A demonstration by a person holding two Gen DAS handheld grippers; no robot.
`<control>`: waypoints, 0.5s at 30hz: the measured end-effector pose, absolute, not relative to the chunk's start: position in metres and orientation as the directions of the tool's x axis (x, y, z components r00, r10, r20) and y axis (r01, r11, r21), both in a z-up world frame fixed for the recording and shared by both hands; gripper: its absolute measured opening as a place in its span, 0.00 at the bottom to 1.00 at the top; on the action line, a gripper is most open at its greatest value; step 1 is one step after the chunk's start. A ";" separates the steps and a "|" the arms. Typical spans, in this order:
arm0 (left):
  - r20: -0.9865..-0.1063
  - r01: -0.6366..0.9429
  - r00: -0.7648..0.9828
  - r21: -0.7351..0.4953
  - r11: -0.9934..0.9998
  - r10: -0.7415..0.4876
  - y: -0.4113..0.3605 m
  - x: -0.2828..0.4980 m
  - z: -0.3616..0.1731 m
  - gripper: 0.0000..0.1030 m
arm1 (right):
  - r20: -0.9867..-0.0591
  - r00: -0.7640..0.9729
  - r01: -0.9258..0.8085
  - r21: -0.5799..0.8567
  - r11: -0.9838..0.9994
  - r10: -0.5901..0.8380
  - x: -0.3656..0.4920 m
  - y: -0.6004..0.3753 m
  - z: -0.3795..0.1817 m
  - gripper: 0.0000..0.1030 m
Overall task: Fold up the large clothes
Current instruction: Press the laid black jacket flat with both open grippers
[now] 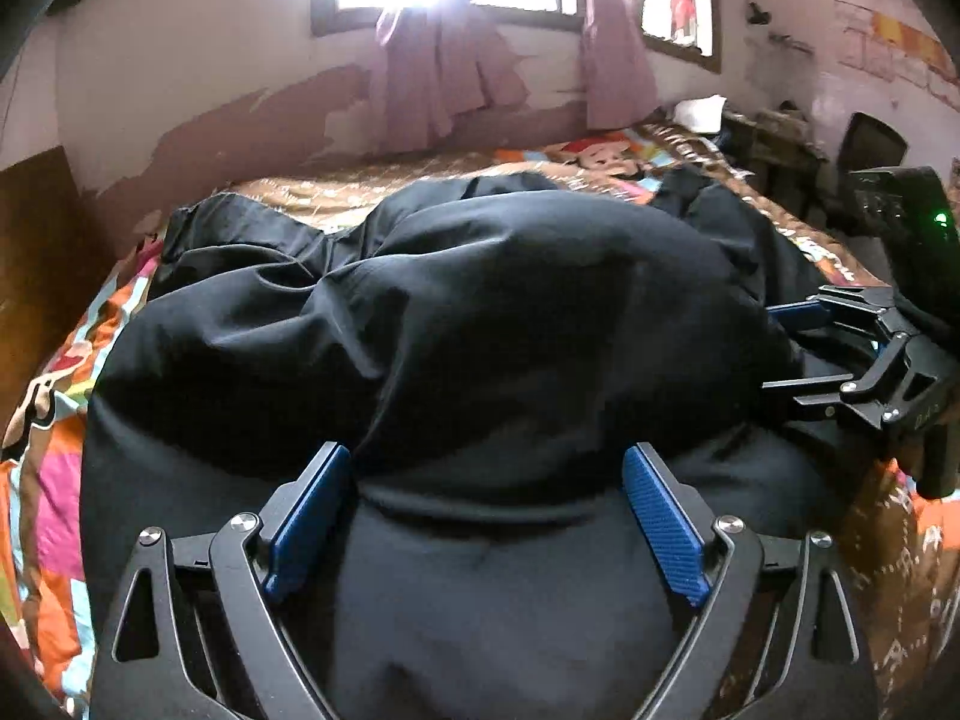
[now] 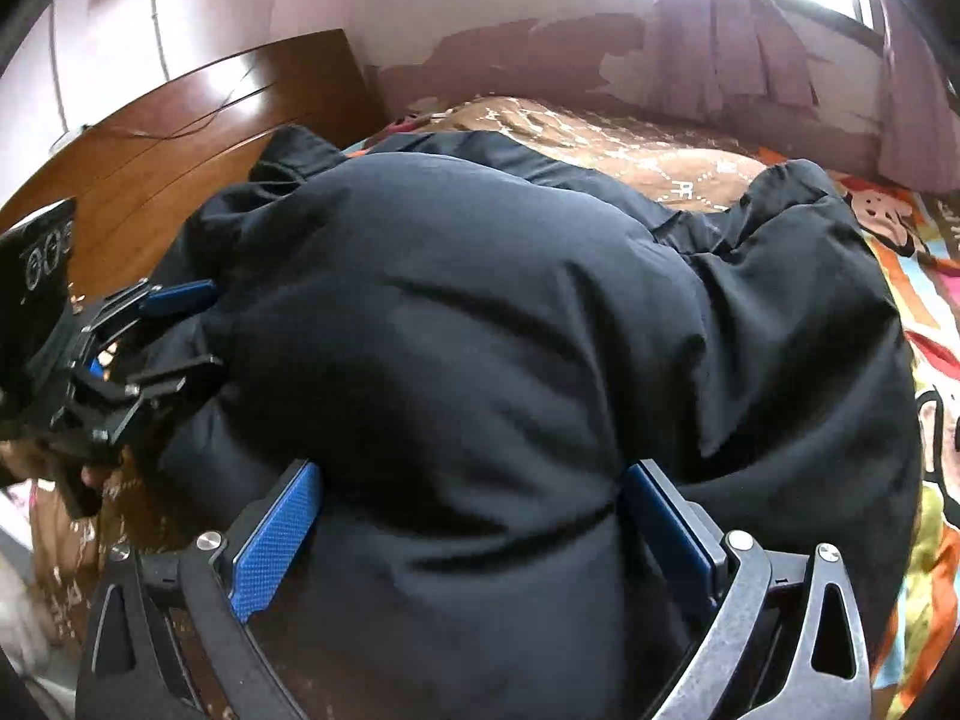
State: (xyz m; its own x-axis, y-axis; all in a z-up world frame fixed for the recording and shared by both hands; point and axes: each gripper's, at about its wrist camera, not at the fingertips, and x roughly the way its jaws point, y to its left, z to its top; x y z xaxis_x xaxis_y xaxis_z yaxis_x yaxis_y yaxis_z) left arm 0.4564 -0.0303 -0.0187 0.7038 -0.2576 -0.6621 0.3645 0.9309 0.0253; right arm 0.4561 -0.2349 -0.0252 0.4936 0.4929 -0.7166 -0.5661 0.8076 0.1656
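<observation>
Fingers (image 1: 306, 516) of both grippers spread wide, black garment (image 1: 450, 300) bulging between; pads apparently not pinching.

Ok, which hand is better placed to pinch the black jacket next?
Probably right: the black jacket bulges between the open jaws of the right gripper; the left gripper straddles only a shallow fold.
</observation>
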 end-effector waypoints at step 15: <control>-0.739 0.190 0.655 -0.041 0.981 -0.158 0.004 0.545 -0.005 0.87 | -0.770 0.480 -0.504 0.149 0.851 0.420 0.556 -0.207 -0.024 0.99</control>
